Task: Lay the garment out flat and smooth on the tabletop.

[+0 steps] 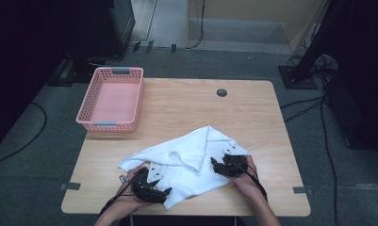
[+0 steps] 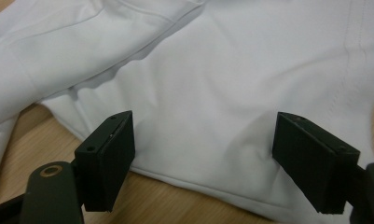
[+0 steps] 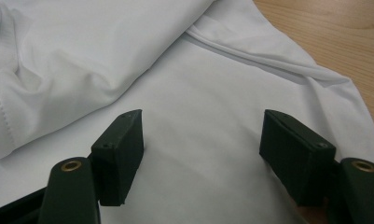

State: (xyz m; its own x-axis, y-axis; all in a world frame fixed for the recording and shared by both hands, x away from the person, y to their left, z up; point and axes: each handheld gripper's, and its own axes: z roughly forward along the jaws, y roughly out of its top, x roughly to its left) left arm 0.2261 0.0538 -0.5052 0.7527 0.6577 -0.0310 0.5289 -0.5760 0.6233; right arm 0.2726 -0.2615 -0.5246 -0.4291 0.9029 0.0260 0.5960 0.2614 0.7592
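A white shirt (image 1: 191, 157) lies crumpled on the near half of the wooden table (image 1: 186, 103). My left gripper (image 1: 164, 193) rests at the shirt's near left hem, open, jaws wide apart with the hem (image 2: 208, 140) lying flat between them. Over the shirt's right side sits my right gripper (image 1: 214, 163), also open. In the right gripper view the white cloth (image 3: 203, 135) spreads flat between the jaws, with a folded seam (image 3: 250, 53) beyond. Neither gripper holds the cloth.
A pink plastic basket (image 1: 112, 99) stands at the table's far left corner. A round grey cable hole (image 1: 221, 92) marks the far middle. Bare wood (image 3: 334, 28) lies to the right of the shirt. Cables and dark equipment surround the table on the floor.
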